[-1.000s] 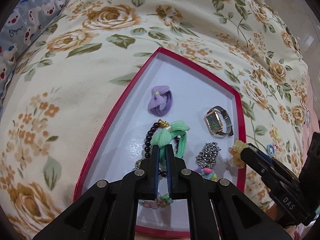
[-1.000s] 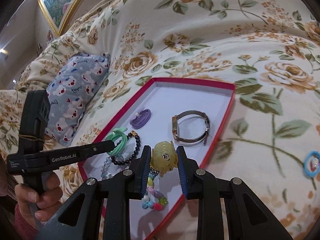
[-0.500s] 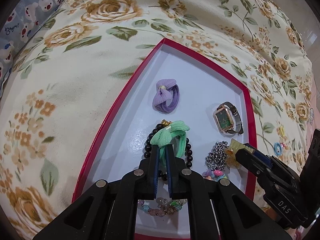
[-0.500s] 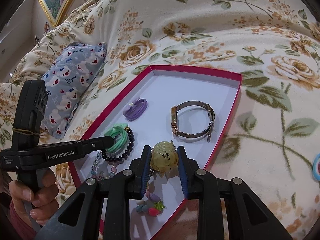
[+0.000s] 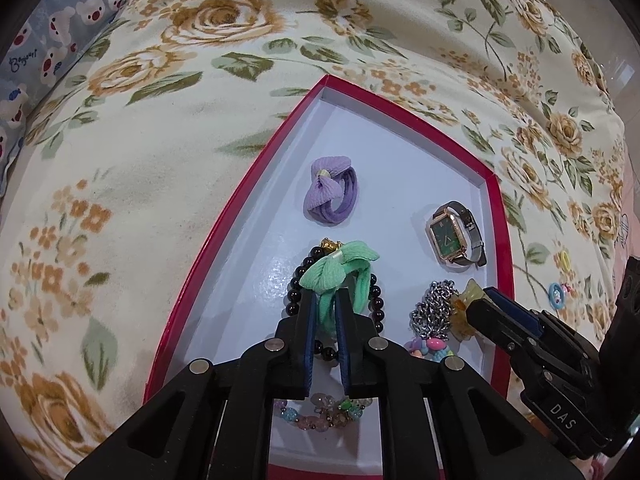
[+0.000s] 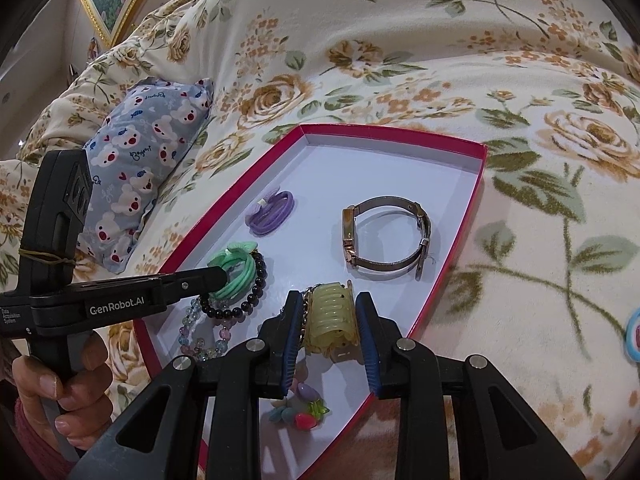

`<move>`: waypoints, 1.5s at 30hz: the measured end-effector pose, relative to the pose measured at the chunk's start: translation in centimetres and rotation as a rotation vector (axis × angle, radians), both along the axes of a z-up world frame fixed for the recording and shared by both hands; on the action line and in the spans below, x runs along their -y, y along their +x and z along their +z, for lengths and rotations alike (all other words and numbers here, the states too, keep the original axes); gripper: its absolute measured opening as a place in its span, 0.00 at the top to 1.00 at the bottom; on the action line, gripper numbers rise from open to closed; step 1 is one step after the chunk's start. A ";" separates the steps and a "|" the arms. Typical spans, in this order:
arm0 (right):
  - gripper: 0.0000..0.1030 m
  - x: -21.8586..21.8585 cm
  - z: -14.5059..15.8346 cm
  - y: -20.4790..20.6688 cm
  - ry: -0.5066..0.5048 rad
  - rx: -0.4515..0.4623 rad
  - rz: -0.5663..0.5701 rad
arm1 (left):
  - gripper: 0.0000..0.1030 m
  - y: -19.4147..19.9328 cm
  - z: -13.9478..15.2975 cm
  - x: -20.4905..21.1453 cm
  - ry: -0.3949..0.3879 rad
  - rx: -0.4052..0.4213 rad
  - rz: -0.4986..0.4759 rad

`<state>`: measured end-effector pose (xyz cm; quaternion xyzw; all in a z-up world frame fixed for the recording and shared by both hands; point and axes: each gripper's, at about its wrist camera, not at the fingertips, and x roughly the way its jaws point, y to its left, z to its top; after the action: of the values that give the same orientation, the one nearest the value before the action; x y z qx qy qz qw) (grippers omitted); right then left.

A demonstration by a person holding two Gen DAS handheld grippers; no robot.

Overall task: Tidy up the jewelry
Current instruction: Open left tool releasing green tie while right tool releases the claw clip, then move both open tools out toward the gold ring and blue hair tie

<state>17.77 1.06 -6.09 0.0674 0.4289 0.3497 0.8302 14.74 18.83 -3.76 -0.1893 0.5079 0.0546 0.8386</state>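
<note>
A red-rimmed tray (image 5: pixel 244 184) (image 6: pixel 444 284) lies on the floral bedspread. My left gripper (image 5: pixel 325 300) is shut on a green hair tie (image 5: pixel 340 266) (image 6: pixel 236 268), held over a black bead bracelet (image 5: pixel 296 292) (image 6: pixel 240 308). My right gripper (image 6: pixel 326 304) (image 5: pixel 476 308) holds a yellow claw hair clip (image 6: pixel 330 320) (image 5: pixel 464 308) between its fingers, low over the tray beside a silver chain (image 5: pixel 430 312). A purple hair tie (image 5: pixel 330 196) (image 6: pixel 272 212) and a green-faced watch (image 5: pixel 448 236) (image 6: pixel 384 236) lie in the tray.
A pastel bead bracelet (image 5: pixel 320 410) (image 6: pixel 200 344) and a colourful charm bracelet (image 6: pixel 300 410) (image 5: pixel 428 346) lie at the tray's near end. Small coloured rings (image 5: pixel 558 294) lie on the bedspread right of the tray. A blue bear-print pillow (image 6: pixel 148 160) lies at the left.
Both grippers have sunk closer to the tray floor with their loads. The clip has turned in the right gripper, now showing its teeth side, and the fingers stand wider around it.
</note>
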 end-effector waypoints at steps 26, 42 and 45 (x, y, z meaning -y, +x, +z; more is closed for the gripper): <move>0.58 10.3 4.7 -1.9 0.097 0.060 -0.193 | 0.51 -4.1 4.5 1.5 0.040 0.079 -0.001; 0.56 20.4 4.1 -4.7 0.086 0.053 -0.385 | 0.48 -5.2 6.1 8.0 0.030 0.091 -0.174; 0.56 21.9 3.6 -5.2 0.085 0.042 -0.414 | 0.47 -5.1 6.1 9.5 0.029 0.085 -0.212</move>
<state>12.62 -20.80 -2.53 0.1816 0.3735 0.1907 0.8895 9.61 9.37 2.38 -0.1244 0.4882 -0.0352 0.8631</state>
